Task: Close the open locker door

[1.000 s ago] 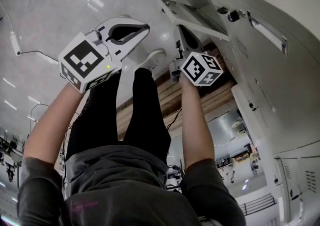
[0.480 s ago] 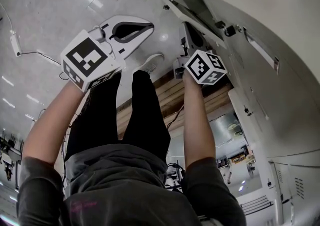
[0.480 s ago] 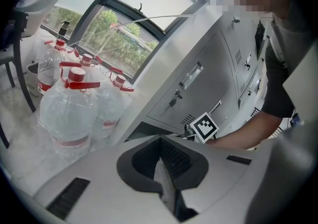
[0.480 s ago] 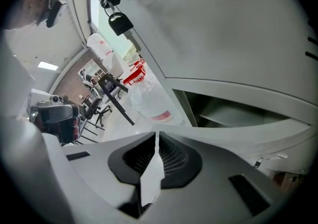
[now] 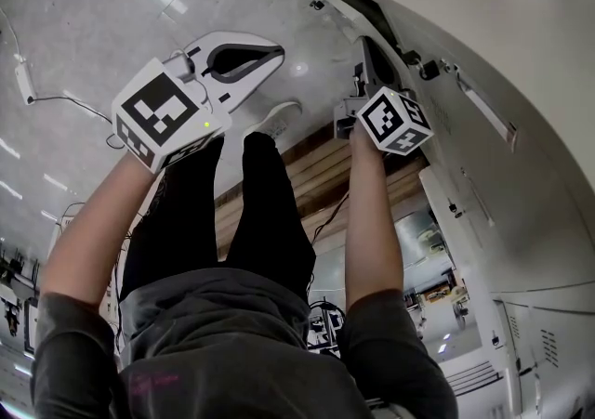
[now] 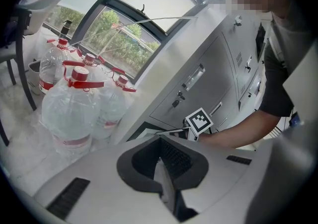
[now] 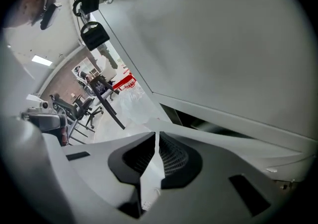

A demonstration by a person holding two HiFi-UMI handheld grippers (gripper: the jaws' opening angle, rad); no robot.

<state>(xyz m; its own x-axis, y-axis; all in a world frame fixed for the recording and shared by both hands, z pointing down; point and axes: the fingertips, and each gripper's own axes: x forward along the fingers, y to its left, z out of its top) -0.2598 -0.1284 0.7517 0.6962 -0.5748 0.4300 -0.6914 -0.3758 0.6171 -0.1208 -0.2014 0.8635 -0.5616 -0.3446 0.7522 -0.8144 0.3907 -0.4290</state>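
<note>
The grey locker door stands only a narrow crack off the locker bank. In the right gripper view the door fills the upper right, with a dark gap along its lower edge. My right gripper is shut, holds nothing, and its tip lies at the door's edge; contact is not clear. A black padlock hangs from a hasp by the door. My left gripper is shut and empty, held out over the floor, well left of the door.
Several large water bottles with red caps stand by a window left of the lockers. The person's legs and a white shoe are below me. Wooden boards lie at the locker base. Office chairs stand further off.
The locker door has swung from wide open to nearly flat against the bank. My right gripper followed it to the right. The left gripper barely moved.
</note>
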